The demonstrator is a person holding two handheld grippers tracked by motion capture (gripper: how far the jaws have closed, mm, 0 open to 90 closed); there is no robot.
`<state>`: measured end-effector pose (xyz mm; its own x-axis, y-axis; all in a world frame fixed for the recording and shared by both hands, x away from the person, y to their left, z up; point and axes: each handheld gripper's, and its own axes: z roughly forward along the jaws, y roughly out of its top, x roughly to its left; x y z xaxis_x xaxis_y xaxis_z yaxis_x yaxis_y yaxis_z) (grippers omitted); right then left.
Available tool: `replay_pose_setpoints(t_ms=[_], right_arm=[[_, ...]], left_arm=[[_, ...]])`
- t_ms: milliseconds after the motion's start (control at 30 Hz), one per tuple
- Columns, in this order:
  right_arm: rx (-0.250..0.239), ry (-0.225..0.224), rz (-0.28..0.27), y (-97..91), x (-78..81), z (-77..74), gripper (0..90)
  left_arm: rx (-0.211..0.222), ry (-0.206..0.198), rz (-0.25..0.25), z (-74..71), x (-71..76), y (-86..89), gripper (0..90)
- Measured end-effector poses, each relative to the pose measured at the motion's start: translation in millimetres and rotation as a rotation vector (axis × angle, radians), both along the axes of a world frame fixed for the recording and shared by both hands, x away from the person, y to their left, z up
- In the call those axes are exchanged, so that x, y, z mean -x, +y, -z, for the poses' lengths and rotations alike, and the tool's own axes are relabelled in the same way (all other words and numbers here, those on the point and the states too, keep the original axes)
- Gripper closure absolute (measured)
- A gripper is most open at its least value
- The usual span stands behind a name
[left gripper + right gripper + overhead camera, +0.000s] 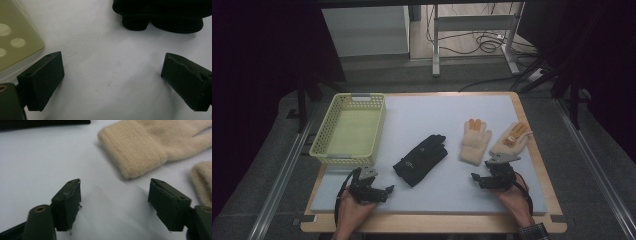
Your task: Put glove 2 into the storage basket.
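At the near edge of the surface (pixel 532 207) the person holds the left gripper (pixel 388 189) and the right gripper (pixel 473 177), one in each hand. The left gripper rests low on the white mat, and its fingers (pixel 41 81) are spread wide with only bare mat between them. The right gripper has its fingers (pixel 67 203) also released and wide apart, grasping nothing.

Just beyond the right gripper lies a cream glove (pixel 475 140), flat, with its cuff toward the person; in the right gripper view the cuff (pixel 140 150) is near the fingers but not touching them. A second cream glove (pixel 511 139) lies just beside it, to the right. Its fingertips look orange, though this is small to judge.

Between the two grippers, a little farther, lies a black glove (pixel 420 160). At the far left stands a yellow basket (pixel 325 130) with holes in its walls.
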<state>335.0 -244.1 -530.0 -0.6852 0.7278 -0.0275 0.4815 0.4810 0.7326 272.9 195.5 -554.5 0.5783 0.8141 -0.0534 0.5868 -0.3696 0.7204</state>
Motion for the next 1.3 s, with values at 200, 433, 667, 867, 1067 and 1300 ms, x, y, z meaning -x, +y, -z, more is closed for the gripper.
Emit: replay_pose_setpoints(t_ms=[200, 433, 667, 867, 1067, 1300], right_arm=[[0.017, -0.004, 0.0, 1.5, 0.7, 0.7, 24.0], [0.015, -0.004, 0.0, 1.1, 0.5, 0.9, 24.0], [0.015, -0.005, -0.001, 1.1, 0.7, 1.0, 24.0], [0.014, -0.005, 0.0, 1.3, 0.9, 1.1, 24.0], [0.013, -0.007, 0.001, 1.4, 0.9, 1.3, 24.0], [0.013, -0.008, 0.0, 1.4, 0.9, 1.4, 24.0]], left_arm=[[-0.01, 0.003, 0.019, -1.8, 0.9, -1.7, 5.3], [0.024, 0.011, 0.091, -10.7, 1.3, -13.7, 6.3], [0.044, 0.047, 0.116, -22.8, -4.6, -26.2, 2.9], [0.046, 0.055, 0.14, -42.1, -14.1, -34.9, 0.0], [0.039, 0.061, 0.176, -55.1, -34.0, -50.1, 0.0], [-0.004, 0.083, 0.198, -57.6, -66.0, -80.1, 0.0]])
